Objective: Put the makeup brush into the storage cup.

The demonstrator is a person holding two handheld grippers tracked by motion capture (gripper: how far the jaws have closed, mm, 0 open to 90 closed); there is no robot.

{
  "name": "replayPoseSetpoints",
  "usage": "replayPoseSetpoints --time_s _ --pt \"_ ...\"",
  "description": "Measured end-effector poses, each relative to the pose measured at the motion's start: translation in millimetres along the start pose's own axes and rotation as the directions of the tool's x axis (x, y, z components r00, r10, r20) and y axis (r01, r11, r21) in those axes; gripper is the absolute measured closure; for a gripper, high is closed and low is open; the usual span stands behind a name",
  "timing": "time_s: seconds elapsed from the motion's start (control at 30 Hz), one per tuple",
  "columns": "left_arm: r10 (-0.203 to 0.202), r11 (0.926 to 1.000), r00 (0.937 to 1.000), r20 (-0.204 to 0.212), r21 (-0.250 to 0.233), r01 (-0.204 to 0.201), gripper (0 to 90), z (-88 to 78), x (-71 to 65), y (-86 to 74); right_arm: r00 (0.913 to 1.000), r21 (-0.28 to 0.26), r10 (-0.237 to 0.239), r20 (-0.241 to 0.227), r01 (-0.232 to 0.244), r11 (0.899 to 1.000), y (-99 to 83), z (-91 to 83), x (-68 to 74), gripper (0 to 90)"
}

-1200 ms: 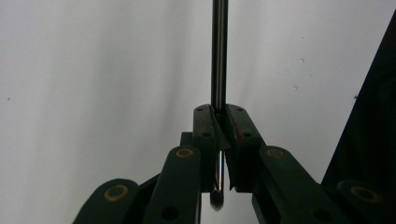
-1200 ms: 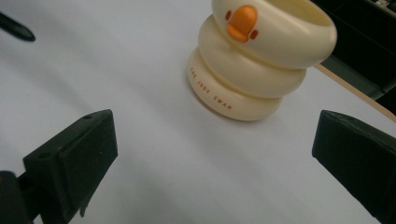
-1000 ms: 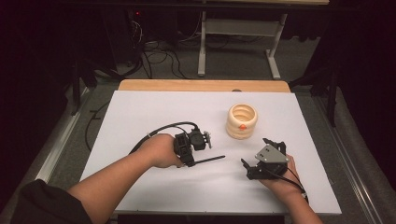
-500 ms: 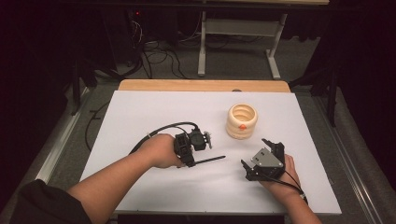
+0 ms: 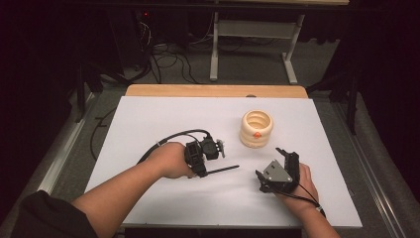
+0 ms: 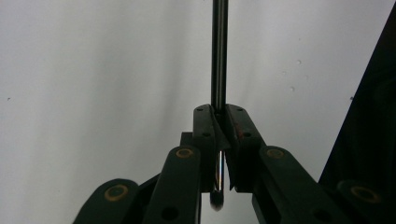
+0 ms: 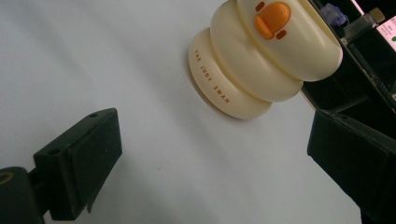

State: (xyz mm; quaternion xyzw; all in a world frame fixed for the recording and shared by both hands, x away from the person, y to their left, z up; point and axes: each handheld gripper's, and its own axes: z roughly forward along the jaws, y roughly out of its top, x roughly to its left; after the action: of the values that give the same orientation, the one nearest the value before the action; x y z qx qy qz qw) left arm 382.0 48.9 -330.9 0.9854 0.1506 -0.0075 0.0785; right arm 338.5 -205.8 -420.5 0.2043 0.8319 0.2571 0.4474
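White worktop [image 5: 148,129] at frame centre, left gripper [image 5: 218,148] clamped on thin dark rod [image 5: 223,170] lying low, right gripper [image 5: 272,171] wide open and empty below cream holder [image 5: 257,128]: risk of rod slipping, grip being near one end.

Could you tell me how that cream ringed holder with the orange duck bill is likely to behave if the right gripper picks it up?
The cream holder looks like smooth, glossy plastic, so it may slip between flat pads. It is open at the top, so probably hollow and light for its size. Its bulging rings and broad flat base suggest it stands steadily, though on its side it could roll. The right gripper has its jaws wide open.
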Motion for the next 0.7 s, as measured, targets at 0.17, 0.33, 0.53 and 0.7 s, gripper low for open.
replayPoseSetpoints --time_s 0.17,0.33,0.53,0.7 --pt "0.001 1.0 1.0 -0.003 0.0 -0.001 83.5 -0.1 -0.4 0.0 0.999 0.0 -0.042 0.012 0.042 0.999 1.8 -0.3 2.5 5.6" --pt "0.004 1.0 1.0 -0.003 0.0 -0.004 83.6 -1.1 -1.2 0.4 0.9952 -0.006 -0.095 0.023 0.095 0.995 3.8 -0.9 4.2 6.9" --pt "0.008 1.0 0.9999 -0.007 0.001 -0.008 83.5 -2.6 -2.4 2.3 0.9888 -0.001 -0.145 0.033 0.145 0.989 5.7 -2.2 7.5 10.0" --pt "0.009 1.0 0.9999 -0.01 0.003 -0.009 83.6 -3.7 -3.0 4.1 0.9849 -0.009 -0.168 0.042 0.169 0.986 7.8 -3.5 11.7 12.7"
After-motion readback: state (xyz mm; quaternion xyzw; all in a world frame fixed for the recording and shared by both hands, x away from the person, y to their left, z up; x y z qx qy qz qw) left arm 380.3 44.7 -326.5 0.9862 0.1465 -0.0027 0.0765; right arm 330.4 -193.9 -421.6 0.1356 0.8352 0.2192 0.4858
